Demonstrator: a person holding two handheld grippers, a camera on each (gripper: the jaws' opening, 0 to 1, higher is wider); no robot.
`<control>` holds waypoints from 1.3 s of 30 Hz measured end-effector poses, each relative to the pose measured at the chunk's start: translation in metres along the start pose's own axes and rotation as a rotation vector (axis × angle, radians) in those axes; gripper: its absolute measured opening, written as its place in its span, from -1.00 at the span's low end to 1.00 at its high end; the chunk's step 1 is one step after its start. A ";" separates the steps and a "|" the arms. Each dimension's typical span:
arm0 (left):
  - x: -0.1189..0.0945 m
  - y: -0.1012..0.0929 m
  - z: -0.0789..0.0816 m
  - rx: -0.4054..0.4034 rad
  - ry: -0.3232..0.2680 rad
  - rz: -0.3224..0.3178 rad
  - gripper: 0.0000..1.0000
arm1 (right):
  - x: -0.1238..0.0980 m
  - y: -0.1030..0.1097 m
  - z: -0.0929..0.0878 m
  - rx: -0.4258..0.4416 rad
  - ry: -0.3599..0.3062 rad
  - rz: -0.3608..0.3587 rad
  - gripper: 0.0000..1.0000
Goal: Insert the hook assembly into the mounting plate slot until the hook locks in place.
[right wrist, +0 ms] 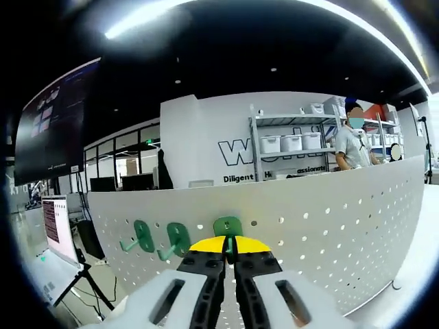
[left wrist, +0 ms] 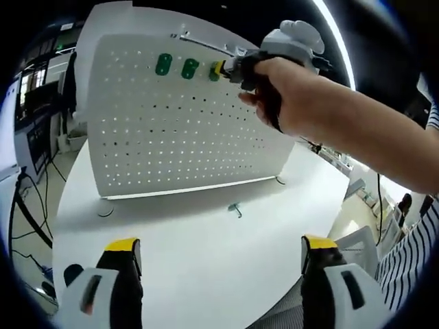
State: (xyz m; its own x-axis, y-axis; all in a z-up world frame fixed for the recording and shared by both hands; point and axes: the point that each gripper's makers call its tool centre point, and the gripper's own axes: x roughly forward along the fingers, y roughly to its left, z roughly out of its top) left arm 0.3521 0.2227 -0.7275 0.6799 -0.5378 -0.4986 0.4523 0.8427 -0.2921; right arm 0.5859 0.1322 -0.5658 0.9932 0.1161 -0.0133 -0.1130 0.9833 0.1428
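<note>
The right claw (right wrist: 230, 255) was pressed together on a green hook (right wrist: 228, 229), its yellow-tipped jaws meeting around the stem of the hook while the hook's flat green head stood against the white pegboard (right wrist: 329, 226) near its top edge. In the left gripper view the same right claw (left wrist: 221, 69) was seen at the upper row of the pegboard (left wrist: 171, 130), held by a person's hand (left wrist: 288, 96), with the gripped hook (left wrist: 214, 71) at its tip and in contact with the board, so far as could be judged. Whether the hook had locked into its slot could not be determined. Two further green hooks were mounted just beside it in the same row, the nearer one (right wrist: 177, 238) and the farther one (right wrist: 143, 234), also visible in the left gripper view as the nearer hook (left wrist: 190, 67) and the farther hook (left wrist: 164, 64). The left claw (left wrist: 221, 253) was spread wide, holding nothing, over the white worktop (left wrist: 192, 260). One loose green hook (left wrist: 236, 209) lay on the worktop in front of the foot of the pegboard, apart from both claws. The pegboard stood upright on the worktop.
</note>
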 end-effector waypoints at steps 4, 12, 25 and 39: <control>-0.001 0.001 0.001 0.012 -0.005 0.007 0.97 | 0.002 0.004 0.000 -0.020 0.000 0.006 -1.00; 0.000 0.004 -0.004 -0.008 0.001 0.006 0.95 | 0.005 0.003 -0.002 0.006 0.029 -0.032 -1.00; -0.002 0.008 -0.005 -0.021 -0.001 0.014 0.94 | 0.004 0.004 -0.006 -0.005 0.060 -0.032 -0.96; -0.007 0.000 -0.011 -0.016 0.017 0.011 0.96 | -0.048 -0.009 0.024 0.126 -0.044 0.088 -0.63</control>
State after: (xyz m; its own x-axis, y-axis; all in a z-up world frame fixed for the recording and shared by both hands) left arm 0.3410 0.2266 -0.7327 0.6751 -0.5278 -0.5154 0.4355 0.8491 -0.2991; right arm 0.5399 0.1141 -0.5423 0.9803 0.1916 0.0479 -0.1974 0.9440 0.2643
